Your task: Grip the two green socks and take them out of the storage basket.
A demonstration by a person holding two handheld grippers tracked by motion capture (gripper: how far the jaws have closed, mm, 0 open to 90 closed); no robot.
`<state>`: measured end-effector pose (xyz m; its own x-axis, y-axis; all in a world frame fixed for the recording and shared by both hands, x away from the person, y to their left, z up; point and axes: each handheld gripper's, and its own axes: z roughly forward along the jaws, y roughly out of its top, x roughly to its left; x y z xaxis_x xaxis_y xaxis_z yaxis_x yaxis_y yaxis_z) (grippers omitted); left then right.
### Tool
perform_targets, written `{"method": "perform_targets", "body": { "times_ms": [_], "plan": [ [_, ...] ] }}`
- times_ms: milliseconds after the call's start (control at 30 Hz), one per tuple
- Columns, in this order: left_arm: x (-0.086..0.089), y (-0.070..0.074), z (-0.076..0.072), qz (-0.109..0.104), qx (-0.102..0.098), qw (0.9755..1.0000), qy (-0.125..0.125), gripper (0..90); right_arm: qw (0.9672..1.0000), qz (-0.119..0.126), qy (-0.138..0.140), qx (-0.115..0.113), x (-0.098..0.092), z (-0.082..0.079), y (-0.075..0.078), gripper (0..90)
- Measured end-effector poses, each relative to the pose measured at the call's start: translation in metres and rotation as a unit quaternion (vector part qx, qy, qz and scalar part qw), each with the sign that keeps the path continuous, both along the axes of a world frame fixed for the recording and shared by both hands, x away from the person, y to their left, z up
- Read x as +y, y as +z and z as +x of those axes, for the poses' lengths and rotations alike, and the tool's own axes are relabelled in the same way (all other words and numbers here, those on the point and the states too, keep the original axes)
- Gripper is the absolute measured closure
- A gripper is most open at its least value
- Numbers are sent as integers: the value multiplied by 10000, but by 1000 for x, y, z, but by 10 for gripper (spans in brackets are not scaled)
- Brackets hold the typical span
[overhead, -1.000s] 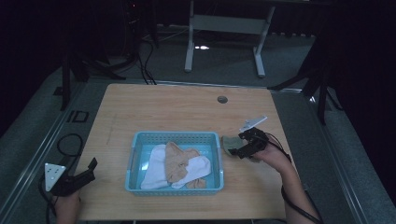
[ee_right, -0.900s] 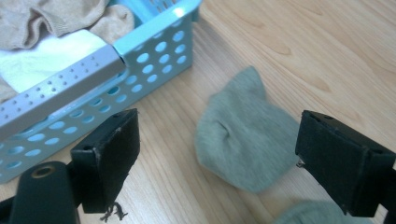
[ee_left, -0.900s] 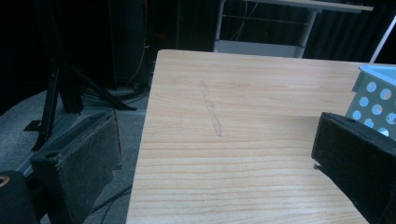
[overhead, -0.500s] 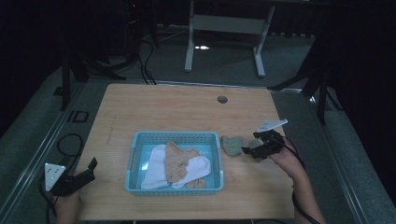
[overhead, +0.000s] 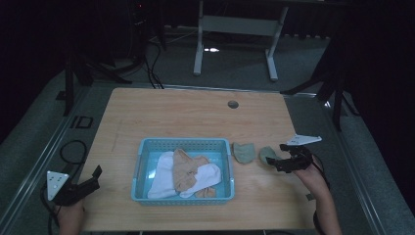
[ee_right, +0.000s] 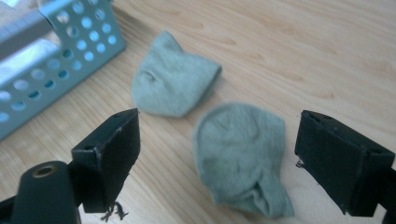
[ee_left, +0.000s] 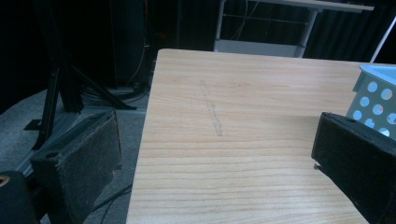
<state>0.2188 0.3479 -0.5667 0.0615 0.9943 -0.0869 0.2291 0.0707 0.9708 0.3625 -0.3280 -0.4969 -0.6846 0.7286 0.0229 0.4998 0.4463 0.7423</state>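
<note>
1. Our right gripper (ee_right: 217, 154) is spread wide and holds nothing; the near green sock (ee_right: 243, 156) lies flat on the table (overhead: 186, 115) between its jaws, just ahead of them.
2. That sock's long axis runs roughly along the gripper's line of sight, so we judge that the jaws would close across its width.
3. The second green sock (overhead: 243, 152) lies just beside it, toward the blue basket (overhead: 183, 143).
4. Our left gripper (overhead: 73, 188) is also open and empty, at the table's near left corner, well apart from both socks; the right one is far nearer.
</note>
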Motion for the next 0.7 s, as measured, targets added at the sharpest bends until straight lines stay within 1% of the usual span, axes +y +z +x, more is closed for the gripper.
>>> {"method": "perform_targets", "body": {
  "times_ms": [100, 167, 233, 333, 400, 433, 467, 533, 567, 633, 667, 700],
  "plan": [
    [0, 0, 0, -1, 2, 10000, 3, 15, 9999, -98, -95, -1, -6, -3, -8, 141],
    [0, 0, 0, 1, 2, 10000, 4, 15, 9998, -75, -160, -4, -10, -5, -12, 140],
    [0, 0, 0, 3, -2, 10000, 4, 15, 9996, -62, -259, -80, -15, -8, -15, 140],
    [0, 0, 0, 2, 0, 10000, 3, 15, 9993, 3, -370, -112, -21, -12, -22, 141],
    [0, 0, 0, 1, 4, 10000, 6, 15, 9990, -80, -405, -192, -24, -14, -27, 139],
    [0, 0, 0, 3, 3, 10000, 6, 15, 9988, -141, -417, -198, -25, -15, -30, 139],
    [0, 0, 0, 0, 5, 10000, 3, 15, 9988, -167, -428, -156, -26, -15, -31, 138],
    [0, 0, 0, -2, 7, 10000, 2, 15, 9986, -133, -472, -184, -29, -16, -33, 138],
    [1, 0, 0, -4, 9, 10000, -3, 15, 9984, -88, -525, -189, -30, -17, -33, 138],
    [1, 0, 0, -17, 9, 10000, -1, 15, 9972, -40, -679, -305, -33, -18, -33, 134],
    [1, 0, 0, -12, 9, 10000, -2, 15, 9958, -13, -827, -386, -35, -19, -34, 134],
    [1, 0, 0, -10, 8, 10000, -1, 15, 9948, -11, -919, -450, -36, -20, -34, 134]
  ]
}}
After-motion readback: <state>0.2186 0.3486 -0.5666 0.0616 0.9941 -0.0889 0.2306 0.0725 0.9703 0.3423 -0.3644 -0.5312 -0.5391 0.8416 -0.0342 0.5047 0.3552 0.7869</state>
